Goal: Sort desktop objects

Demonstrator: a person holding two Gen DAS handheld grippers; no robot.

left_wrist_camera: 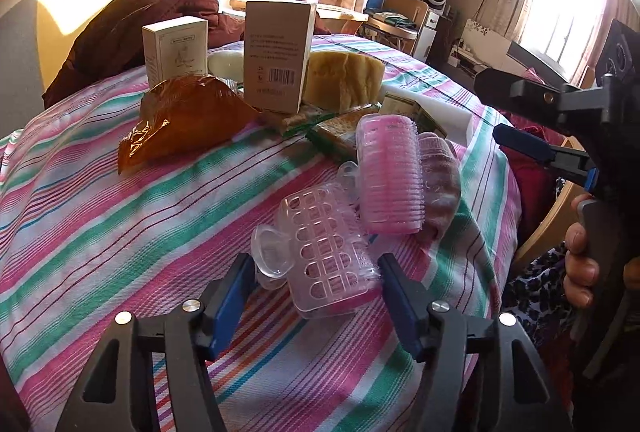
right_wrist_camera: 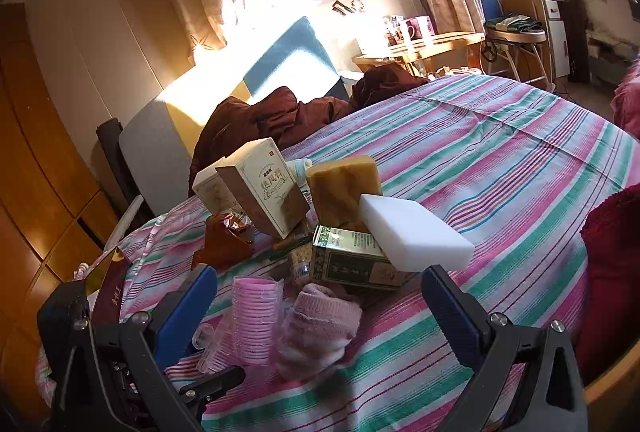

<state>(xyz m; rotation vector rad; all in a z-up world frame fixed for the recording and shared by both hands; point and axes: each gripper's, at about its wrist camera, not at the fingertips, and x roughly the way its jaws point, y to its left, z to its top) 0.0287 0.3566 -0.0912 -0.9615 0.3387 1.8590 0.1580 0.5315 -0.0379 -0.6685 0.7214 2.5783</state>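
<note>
Straddling the clear roller case (left_wrist_camera: 328,256), the left tongs (left_wrist_camera: 316,292) are spread wide for a grasp; it lies just before the pink roller (left_wrist_camera: 390,175). The right tongs (right_wrist_camera: 320,316) are likewise released, empty.

"祛风膏" on tan box (right_wrist_camera: 266,183); barcode on grey box (left_wrist_camera: 276,55)

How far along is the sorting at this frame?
Nothing looks sorted yet: the boxes, amber packet, yellow sponge and white foam block sit in one cluster on the striped cloth. In hand: nothing; the open left gripper brackets the clear hair roller. The right gripper is open. All sorting remains.
</note>
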